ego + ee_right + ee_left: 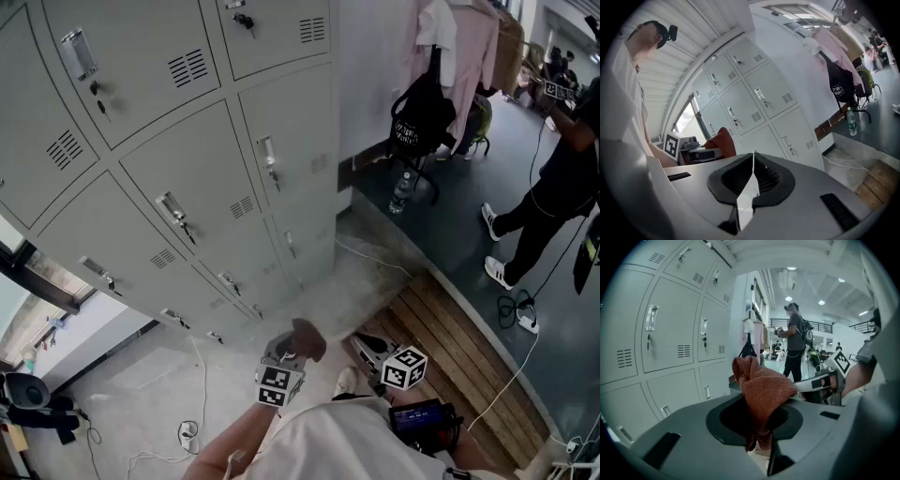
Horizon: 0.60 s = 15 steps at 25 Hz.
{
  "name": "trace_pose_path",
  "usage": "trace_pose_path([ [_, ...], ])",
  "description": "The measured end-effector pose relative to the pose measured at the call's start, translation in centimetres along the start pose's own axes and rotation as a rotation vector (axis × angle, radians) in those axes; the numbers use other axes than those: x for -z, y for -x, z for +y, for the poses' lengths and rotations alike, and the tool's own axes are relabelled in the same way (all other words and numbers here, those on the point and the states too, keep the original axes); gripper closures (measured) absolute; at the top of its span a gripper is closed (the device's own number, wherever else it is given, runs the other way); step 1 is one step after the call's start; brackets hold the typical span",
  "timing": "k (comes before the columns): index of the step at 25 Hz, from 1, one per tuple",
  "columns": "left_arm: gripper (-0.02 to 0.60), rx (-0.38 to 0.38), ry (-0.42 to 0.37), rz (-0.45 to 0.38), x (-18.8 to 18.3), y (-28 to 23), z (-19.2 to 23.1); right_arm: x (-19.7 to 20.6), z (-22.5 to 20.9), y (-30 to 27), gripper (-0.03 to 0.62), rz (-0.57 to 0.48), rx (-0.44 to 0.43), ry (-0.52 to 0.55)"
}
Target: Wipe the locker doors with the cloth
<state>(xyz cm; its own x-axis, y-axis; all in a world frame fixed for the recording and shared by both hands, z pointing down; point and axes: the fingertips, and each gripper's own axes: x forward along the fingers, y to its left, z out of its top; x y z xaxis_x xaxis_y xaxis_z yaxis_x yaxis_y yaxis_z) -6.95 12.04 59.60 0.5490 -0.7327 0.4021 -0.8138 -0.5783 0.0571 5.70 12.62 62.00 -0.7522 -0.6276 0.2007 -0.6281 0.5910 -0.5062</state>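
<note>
cloth point(761, 390): rust-brown, bunched. its lower end is pinched in my left hand-held gripper point(758, 439); the loose wad stands up out of the jaws and sags a little to the right. its long axis runs outward along the jaw line, so the wad leads.

left hand-held gripper: jaws clamped on the cloth, held low in front of my body.

right hand-held gripper point(753, 161): jaws pressed together, nothing between them. it sits just to the right of the left one at about the same height, carrying no part of the job.

locker doors point(187, 178): grey metal, handled and vented, stacked in rows. none is touched by the cloth.

bearing, cloth to doors: the doors lie ahead and to the left. in the left gripper view they fill the left half only, while the jaws look past the end of the bank into the open room. i judge the wad is aimed along the bank and not at it, so a turn to the left and a reach forward are needed before any contact.

gap: well apart, with floor point(375, 281) showing between cloth and bank in the head view.

nearer hand: the left, on the locker side; the lower doors are the closest to it.

progress, as judged: wiping not yet begun.
</note>
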Motion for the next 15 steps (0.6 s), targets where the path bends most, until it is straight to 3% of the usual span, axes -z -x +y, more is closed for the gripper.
trace_pose_path([
  [7, 0.502, -0.041, -0.036, -0.057, -6.9, -7.1, 0.5, -7.1, -6.3, -1.4, 0.574, -0.028, -0.05, 0.033],
  [15, 0.502, -0.098, -0.034, -0.039, -9.3, -11.1, 4.5, -10.2, -11.2, -3.6, 0.574, -0.03, -0.04, 0.008],
])
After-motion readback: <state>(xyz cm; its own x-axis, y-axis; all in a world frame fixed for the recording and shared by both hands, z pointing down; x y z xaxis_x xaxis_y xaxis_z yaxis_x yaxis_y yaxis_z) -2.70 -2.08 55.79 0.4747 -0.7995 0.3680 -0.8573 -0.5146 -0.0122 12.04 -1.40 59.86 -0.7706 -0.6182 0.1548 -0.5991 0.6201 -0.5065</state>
